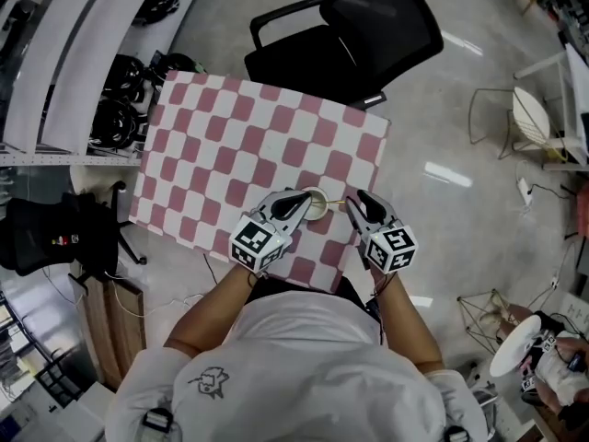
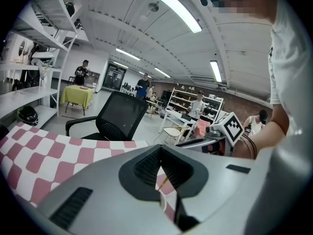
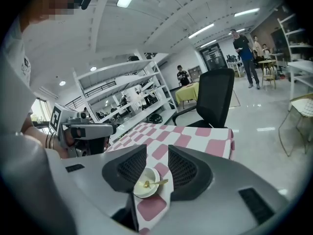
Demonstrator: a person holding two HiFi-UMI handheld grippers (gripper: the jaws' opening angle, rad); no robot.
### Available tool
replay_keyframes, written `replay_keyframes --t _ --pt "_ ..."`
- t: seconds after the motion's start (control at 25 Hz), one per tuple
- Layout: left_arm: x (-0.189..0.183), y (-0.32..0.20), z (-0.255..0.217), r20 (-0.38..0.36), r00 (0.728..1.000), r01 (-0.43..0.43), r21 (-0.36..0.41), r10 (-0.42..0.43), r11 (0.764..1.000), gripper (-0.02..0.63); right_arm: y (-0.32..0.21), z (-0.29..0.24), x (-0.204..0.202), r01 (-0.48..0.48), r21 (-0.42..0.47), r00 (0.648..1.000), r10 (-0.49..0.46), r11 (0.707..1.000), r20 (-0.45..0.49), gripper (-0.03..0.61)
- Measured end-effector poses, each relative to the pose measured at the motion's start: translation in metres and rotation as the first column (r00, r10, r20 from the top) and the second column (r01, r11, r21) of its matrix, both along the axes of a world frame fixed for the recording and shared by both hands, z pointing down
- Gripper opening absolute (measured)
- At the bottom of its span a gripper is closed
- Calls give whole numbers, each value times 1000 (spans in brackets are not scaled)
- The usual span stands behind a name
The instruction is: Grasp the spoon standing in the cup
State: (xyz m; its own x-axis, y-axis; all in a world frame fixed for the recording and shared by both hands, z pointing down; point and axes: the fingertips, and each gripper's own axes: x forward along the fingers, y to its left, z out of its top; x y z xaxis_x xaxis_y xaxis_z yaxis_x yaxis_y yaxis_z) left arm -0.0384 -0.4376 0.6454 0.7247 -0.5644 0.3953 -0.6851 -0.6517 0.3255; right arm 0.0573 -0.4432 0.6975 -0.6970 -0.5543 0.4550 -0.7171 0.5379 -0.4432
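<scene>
A small white cup (image 1: 315, 206) stands on the pink-and-white checked table (image 1: 230, 145) near its front edge. A gold spoon (image 1: 334, 203) rests in it, its handle leaning over the rim to the right. In the right gripper view the cup (image 3: 145, 184) and spoon (image 3: 156, 182) show just below and beyond the jaws. My right gripper (image 3: 157, 152) is open, nothing between its pads, and sits right of the cup (image 1: 355, 198). My left gripper (image 1: 302, 199) is at the cup's left side, its jaws shut and empty (image 2: 160, 151).
A black office chair (image 1: 368, 26) stands past the table's far edge. White shelves with dark helmets (image 1: 120, 109) line the left side, and another black chair (image 1: 55, 233) is beside the table's left. A wire chair (image 1: 526, 118) stands to the right.
</scene>
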Motion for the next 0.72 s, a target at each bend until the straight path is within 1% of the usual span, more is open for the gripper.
replay_keyframes --t 0.4,0.72 --pt "5 8 30 3 999 -33 -61 33 998 14 13 44 2 -32 -100 999 33 994 5 149" --pt "4 12 40 7 999 -43 -83 44 996 14 19 66 -2 -31 -148 999 32 988 3 145"
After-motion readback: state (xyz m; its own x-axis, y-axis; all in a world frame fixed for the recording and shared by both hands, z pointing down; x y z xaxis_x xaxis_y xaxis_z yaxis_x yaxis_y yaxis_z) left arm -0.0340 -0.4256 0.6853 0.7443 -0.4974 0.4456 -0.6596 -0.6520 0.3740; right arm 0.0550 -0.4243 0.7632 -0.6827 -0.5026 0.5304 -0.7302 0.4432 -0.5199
